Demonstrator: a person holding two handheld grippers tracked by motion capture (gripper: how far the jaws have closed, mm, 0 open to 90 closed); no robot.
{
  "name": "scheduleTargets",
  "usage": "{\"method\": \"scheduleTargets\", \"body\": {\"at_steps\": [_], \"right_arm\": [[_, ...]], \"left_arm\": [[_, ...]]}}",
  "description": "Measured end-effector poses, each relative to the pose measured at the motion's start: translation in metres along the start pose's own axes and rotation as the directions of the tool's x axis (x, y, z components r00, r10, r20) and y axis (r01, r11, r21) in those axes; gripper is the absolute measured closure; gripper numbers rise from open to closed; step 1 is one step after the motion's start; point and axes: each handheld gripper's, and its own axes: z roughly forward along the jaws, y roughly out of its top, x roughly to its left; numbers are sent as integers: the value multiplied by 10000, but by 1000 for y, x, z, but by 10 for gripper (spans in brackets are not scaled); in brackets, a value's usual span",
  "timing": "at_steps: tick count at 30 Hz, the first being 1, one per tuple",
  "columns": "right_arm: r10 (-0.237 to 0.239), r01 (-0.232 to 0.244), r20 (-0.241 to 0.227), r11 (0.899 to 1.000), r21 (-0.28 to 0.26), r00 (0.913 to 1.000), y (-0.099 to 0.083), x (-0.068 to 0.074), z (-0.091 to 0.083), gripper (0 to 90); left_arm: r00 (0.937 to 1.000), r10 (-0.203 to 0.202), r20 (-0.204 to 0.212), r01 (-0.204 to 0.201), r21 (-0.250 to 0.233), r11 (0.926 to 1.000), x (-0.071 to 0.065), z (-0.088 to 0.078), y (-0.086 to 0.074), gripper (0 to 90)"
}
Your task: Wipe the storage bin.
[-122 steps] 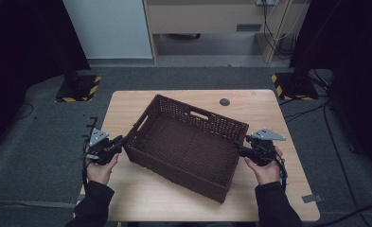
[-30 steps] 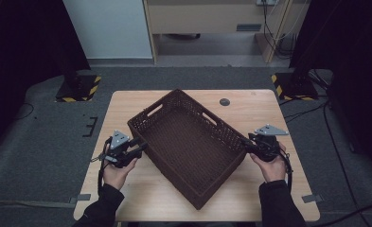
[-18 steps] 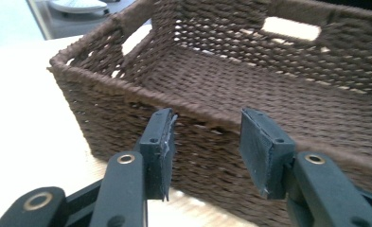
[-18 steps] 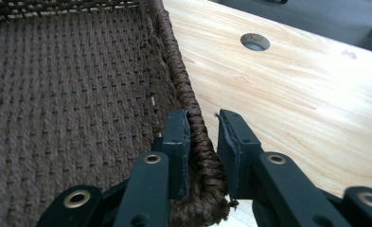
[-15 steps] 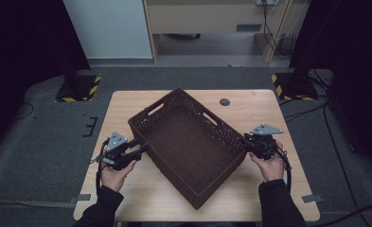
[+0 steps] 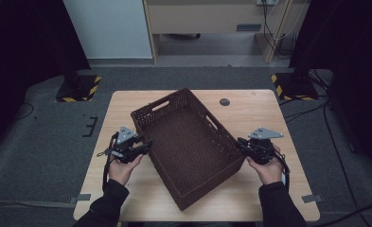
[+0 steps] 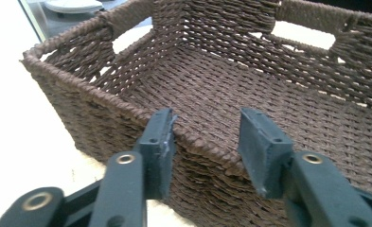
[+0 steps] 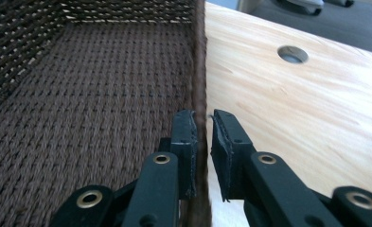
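right gripper (image 8: 203,124) pinches basket (image 6: 188,142) wall; table hole (image 6: 225,101) beyond.

Basket (image 6: 188,146): dark brown woven wicker, rectangular, open-topped, empty. Thick braided rim; handle cut-outs in the short end walls. Sits upright and flat on the light wooden table (image 6: 269,118), turned at a diagonal so one corner points toward the near edge and another toward the far side. Occupies the middle of the tabletop. Weave is tight on the floor and looser on the walls, with light showing through the gaps.
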Motion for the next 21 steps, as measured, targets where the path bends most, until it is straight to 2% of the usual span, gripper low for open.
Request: {"method": "scheduleTargets", "body": {"at_steps": [2, 4, 7, 9, 12, 15, 20, 21], "right_arm": [[41, -41, -99, 10000, -31, 9999, 3, 0, 7, 798], [-19, 20, -159, 10000, 21, 9999, 4, 1, 11, 809], [-61, 62, -214, 10000, 69, 9998, 2, 6, 9, 812], [104, -102, -330, 9999, 41, 9994, -1, 11, 5, 805], [230, -236, -460, 9996, -124, 9987, -8, 19, -2, 789], [54, -56, -491, 10000, -45, 9988, -9, 27, -9, 785], [-9, -21, -394, 9971, -761, 9992, 4, 21, -9, 727], [-95, 63, -410, 9970, -770, 9991, 7, 20, -7, 717]], "left_arm": [[9996, -255, 123, 255, -52, 9997, 5, 3, 0, 549], [9994, -339, 69, 340, -82, 9994, 8, 6, 1, 550], [9995, -245, -191, 246, 29, 9997, 9, 12, 6, 560], [9992, -73, -405, 83, 247, 9997, 11, 16, 10, 564], [9988, -58, -493, 77, 375, 9993, 10, 19, 13, 556], [9988, 18, -481, -1, 362, 9993, 4, 15, 12, 510], [9993, 159, -337, -148, 321, 9994, -12, 7, 7, 471], [9982, 325, -495, -305, 417, 9987, -15, 8, 5, 447]]}}
